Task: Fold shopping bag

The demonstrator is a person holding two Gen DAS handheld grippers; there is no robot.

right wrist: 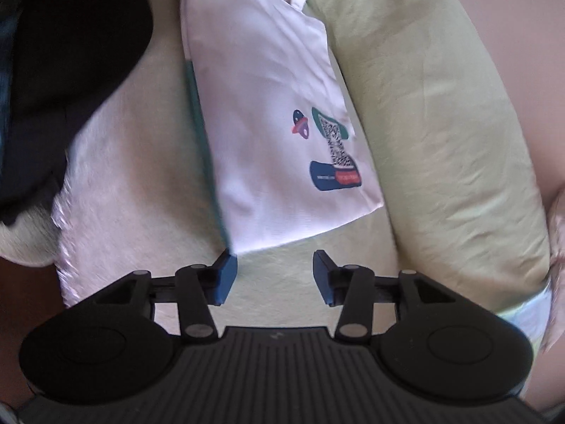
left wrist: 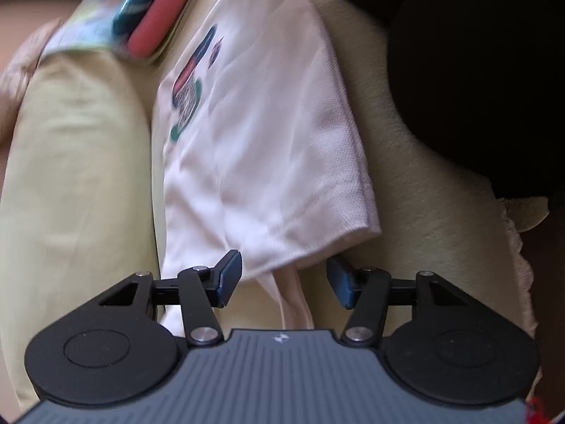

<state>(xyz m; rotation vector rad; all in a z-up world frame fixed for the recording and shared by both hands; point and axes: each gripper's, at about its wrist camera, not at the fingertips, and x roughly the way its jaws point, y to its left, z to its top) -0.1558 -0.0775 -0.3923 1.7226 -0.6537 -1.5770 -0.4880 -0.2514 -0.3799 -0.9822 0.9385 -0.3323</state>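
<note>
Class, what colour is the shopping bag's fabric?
Pale pink shopping bag, clearest in the right wrist view.

place: home, bedrm/lounge | cues: soft cream blanket (right wrist: 148,162), green pillow (right wrist: 441,134), bedding pile (left wrist: 148,10)

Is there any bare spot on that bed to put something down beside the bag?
Yes: the cream blanket lies bare between the white shopping bag and the dark cloth, and just below the bag's bottom edge. The other side is crowded: the green pillow lies right against the bag.
</note>
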